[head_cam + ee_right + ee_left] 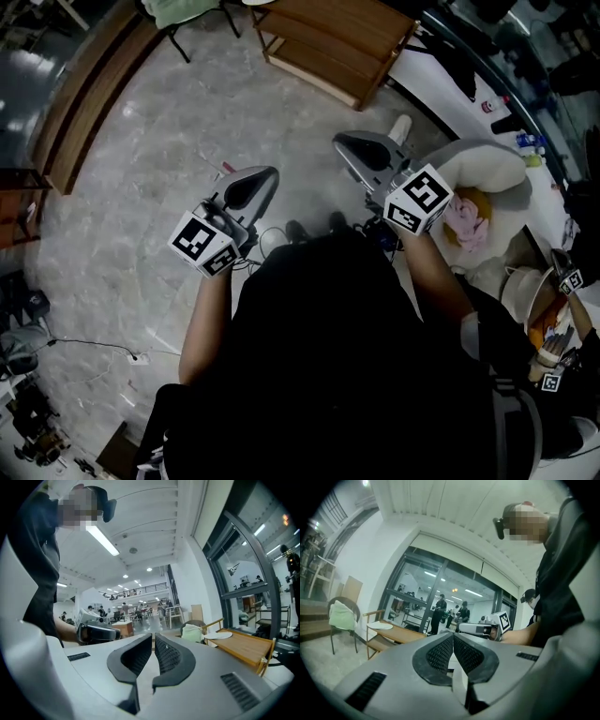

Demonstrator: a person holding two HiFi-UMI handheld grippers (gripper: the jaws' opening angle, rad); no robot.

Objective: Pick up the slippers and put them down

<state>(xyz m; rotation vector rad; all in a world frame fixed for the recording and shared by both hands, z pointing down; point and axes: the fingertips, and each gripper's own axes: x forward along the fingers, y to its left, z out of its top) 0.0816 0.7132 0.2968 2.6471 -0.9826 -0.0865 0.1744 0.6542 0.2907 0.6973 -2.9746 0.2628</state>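
My left gripper [253, 186] is held level above the grey marble floor, shut, with nothing between its pads. My right gripper [359, 150] is beside it on the right, also shut and empty. In the left gripper view the black pads [440, 654] meet at the tip, and the right gripper [486, 627] shows beyond them. In the right gripper view the pads [136, 658] are nearly touching, with the left gripper [96, 631] at the left. A pale shoe-like thing [401, 127] lies on the floor beyond the right gripper; I cannot tell whether it is a slipper.
A wooden shelf [328, 47] stands ahead and a long wooden bench [84, 103] at the left. A white round cushion with a pink thing [478, 192] lies at the right. A chair with green cloth [341, 616] and a low table [393, 632] show ahead. People stand behind the glass wall.
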